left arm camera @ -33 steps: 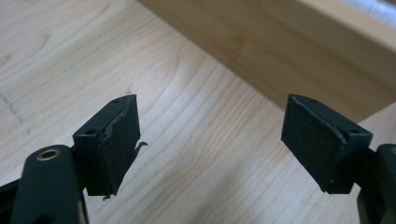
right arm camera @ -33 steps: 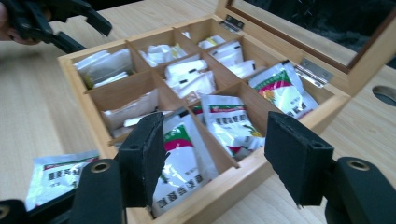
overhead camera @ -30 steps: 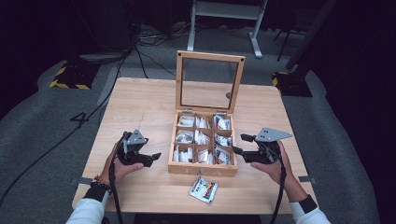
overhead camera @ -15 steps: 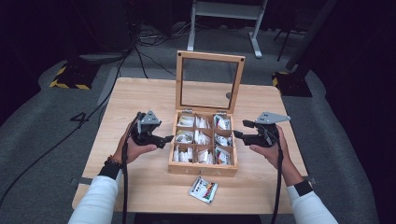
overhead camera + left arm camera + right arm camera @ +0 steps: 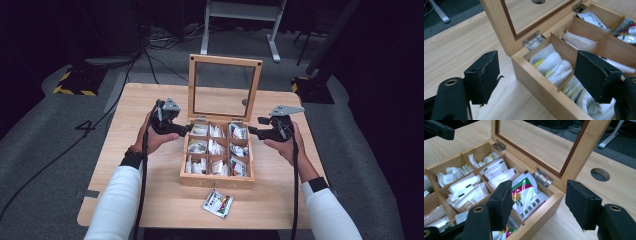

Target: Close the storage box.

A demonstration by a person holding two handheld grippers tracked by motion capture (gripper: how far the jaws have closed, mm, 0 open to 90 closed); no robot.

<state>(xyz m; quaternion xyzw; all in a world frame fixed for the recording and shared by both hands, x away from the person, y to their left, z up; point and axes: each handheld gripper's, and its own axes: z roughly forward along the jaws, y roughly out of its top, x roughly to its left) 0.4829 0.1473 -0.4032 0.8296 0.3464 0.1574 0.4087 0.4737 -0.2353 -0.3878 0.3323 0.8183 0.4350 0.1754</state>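
A wooden box (image 5: pixel 216 181) with several compartments of sachets stands mid-table, its glass lid (image 5: pixel 225 61) upright. My left gripper (image 5: pixel 186 129) hovers at the box's back left corner, open. In the left gripper view that corner of the box (image 5: pixel 536 82) and the lid's hinge (image 5: pixel 533 42) lie between the spread jaws, pads clear of the wood. My right gripper (image 5: pixel 251 131) is at the back right corner, open. Its jaws have just been closing slightly. They straddle the corner (image 5: pixel 544 212) beside a green-printed sachet (image 5: pixel 527 195) without touching it.
A loose printed packet (image 5: pixel 218 203) lies on the table (image 5: pixel 125 210) in front of the box. A round cable hole (image 5: pixel 600 174) sits in the tabletop behind the lid. Cables and a desk frame (image 5: pixel 240 10) are on the dark floor beyond.
Both hands have moved away from the person along the box's sides, from its front half to its back corners, and have risen a little. Nothing was picked up.
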